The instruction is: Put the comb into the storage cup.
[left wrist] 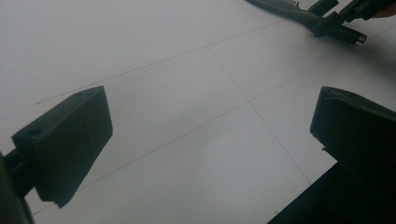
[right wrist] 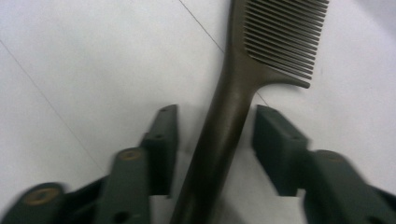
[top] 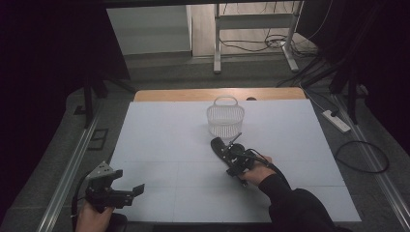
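A dark comb [right wrist: 219,140] lies flat on the white table sheet [top: 159,140], its teeth [right wrist: 285,37] pointing away from me. My right gripper [right wrist: 215,116] straddles the comb's handle, with a narrow gap showing between the handle and each pad, so the jaws stand open around it. From above, the right gripper [top: 231,154] sits mid-table just in front of a white wire basket [top: 226,118], and the comb [top: 218,146] reaches toward that basket. My left gripper [top: 129,181] rests near the front left corner. Its jaws are open and hold nothing [left wrist: 210,121]. The comb [left wrist: 299,14] also lies far off in the left gripper view.
The basket stands upright near the table's far edge. A wooden strip [top: 193,94] borders the back of the sheet. A power strip [top: 337,121] and a coiled cable [top: 362,157] lie on the floor to the right. A metal rail [top: 67,169] runs along the left.
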`<state>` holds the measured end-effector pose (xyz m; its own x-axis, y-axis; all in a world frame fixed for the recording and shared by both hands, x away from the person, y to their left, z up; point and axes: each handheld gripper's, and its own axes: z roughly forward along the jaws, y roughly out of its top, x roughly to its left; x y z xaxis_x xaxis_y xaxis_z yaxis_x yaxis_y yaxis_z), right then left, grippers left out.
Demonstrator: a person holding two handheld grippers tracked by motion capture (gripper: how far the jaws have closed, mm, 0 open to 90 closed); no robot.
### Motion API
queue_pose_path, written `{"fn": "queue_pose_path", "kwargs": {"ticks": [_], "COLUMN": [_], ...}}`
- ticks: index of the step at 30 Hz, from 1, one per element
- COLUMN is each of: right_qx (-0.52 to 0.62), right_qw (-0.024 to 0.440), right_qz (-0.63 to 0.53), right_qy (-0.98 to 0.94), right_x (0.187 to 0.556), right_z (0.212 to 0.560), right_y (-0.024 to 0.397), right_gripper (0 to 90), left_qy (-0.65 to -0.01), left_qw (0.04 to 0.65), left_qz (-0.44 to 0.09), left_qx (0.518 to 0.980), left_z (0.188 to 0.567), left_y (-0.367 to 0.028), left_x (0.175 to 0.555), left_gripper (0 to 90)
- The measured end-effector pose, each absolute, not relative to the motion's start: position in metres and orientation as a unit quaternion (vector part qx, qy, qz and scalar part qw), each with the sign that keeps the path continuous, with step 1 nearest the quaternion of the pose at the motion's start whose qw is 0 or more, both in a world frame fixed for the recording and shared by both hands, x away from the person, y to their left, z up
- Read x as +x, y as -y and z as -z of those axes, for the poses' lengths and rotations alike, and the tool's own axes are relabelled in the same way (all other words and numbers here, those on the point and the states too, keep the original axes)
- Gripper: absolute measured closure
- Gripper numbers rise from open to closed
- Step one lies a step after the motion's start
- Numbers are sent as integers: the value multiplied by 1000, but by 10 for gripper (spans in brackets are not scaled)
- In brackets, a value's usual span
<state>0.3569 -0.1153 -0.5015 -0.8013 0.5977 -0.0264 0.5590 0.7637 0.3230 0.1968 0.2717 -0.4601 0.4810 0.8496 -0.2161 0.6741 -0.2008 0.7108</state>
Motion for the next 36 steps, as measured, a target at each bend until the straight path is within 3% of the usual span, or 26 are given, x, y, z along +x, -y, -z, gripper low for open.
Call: {"fn": "queue_pose_path", "kwargs": {"ticks": [4, 36], "right_qx": [308, 281], "right_qw": [64, 75], "right_qz": [-149, -177], "right_qy": [-937, -940], "right_x": [357, 346], "right_z": [500, 492], "right_y": [116, 123], "right_gripper": [715, 724], "left_qy": [-497, -485], "left_qw": [391, 398], "left_qz": [-113, -101], "left_qx": [767, 773], "left_z": [460, 459], "left_y": [-272, -271], "left_x": [197, 199], "left_gripper": [0, 0]}}
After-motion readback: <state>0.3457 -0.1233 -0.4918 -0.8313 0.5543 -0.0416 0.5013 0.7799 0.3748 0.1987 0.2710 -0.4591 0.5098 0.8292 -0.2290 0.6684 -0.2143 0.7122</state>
